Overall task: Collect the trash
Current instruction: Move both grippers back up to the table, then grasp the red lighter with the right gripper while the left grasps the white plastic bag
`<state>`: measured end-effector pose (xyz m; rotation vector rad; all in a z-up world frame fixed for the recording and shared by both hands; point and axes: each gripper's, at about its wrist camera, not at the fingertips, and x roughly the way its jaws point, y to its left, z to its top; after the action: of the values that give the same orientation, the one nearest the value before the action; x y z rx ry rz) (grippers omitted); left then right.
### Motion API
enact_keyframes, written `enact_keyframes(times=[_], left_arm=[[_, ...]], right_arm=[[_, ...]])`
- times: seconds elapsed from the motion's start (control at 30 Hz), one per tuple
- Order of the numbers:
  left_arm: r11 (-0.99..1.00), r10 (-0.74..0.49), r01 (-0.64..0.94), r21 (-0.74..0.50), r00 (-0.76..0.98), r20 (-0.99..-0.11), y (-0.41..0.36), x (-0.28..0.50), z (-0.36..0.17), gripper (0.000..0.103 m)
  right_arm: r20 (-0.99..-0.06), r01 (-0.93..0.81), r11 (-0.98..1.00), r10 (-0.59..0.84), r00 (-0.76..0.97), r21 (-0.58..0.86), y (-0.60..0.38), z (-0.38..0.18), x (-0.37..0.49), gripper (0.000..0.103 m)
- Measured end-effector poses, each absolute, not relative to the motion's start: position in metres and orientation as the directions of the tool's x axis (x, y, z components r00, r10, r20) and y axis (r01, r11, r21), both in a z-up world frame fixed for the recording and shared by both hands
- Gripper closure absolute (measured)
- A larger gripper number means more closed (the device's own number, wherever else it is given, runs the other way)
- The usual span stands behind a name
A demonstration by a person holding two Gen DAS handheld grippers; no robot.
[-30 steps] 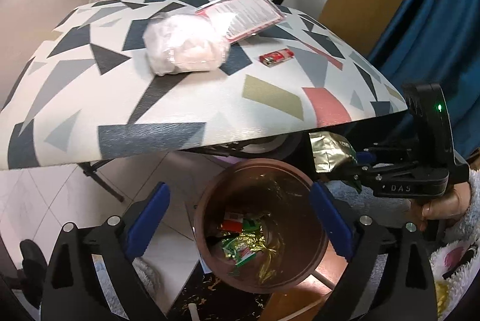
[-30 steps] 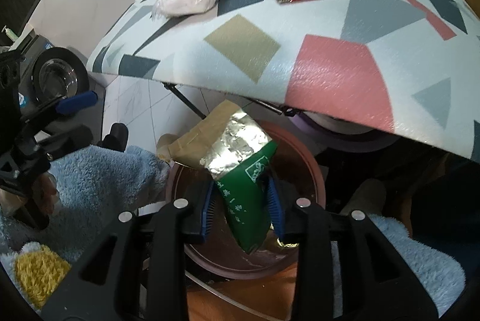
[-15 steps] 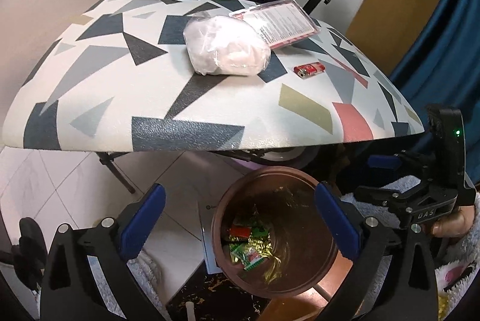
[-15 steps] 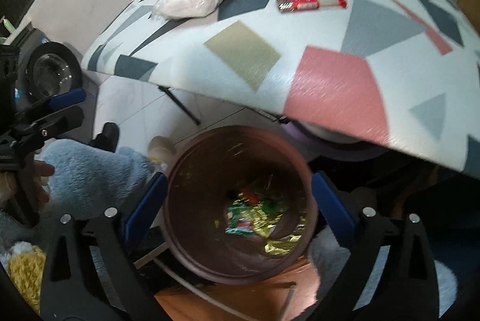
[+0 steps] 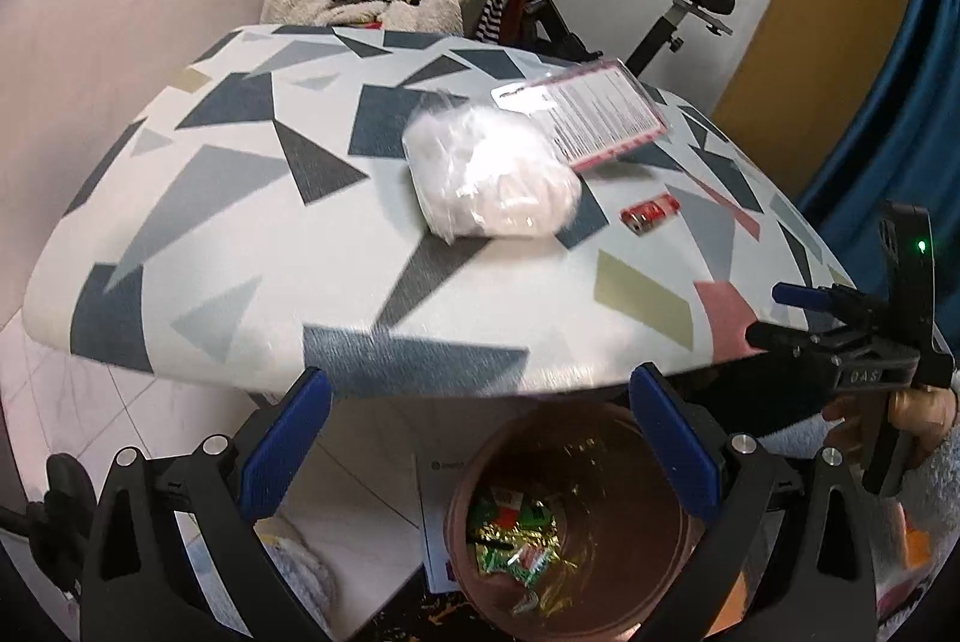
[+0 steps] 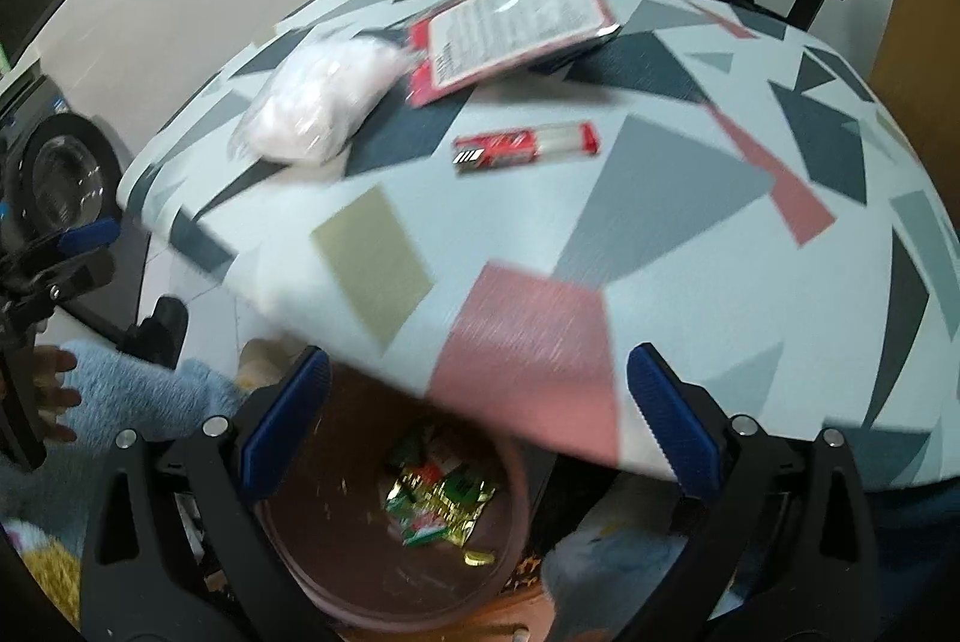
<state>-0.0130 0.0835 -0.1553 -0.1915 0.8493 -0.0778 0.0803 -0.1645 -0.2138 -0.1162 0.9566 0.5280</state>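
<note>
Your left tool (image 5: 480, 438) and right tool (image 6: 477, 420) both gape wide, nothing between the pads. Brown bin (image 5: 672, 516) sits at 6 o'clock below the counter (image 5: 240, 234) edge, foil wrappers (image 6: 438, 498) inside. On the counter: white bag (image 5: 492, 180) at 12, red wrapper (image 6: 525, 147) at 1, flat packet (image 6: 510, 24) beyond.

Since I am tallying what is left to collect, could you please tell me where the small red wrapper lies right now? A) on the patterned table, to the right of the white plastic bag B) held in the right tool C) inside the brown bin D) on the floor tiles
A: the small red wrapper lies flat on the patterned table, to the right of the white plastic bag, while the right tool is open and empty.
</note>
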Motion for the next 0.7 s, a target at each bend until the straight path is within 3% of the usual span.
enact_keyframes(times=[0.23,0.7], left_arm=[[0.975,-0.159,-0.013,-0.223,0.66,-0.735,0.093,0.013,-0.149,0.006],[0.974,-0.123,-0.077,-0.214,0.613,-0.781,0.106,0.049,-0.163,0.006]], right_arm=[[-0.812,-0.451,0.88,0.369,0.453,0.148,-0.159,-0.222,0.144,0.006],[-0.844,-0.436,0.9,0.257,0.472,0.03,-0.119,-0.236,0.199,0.005]])
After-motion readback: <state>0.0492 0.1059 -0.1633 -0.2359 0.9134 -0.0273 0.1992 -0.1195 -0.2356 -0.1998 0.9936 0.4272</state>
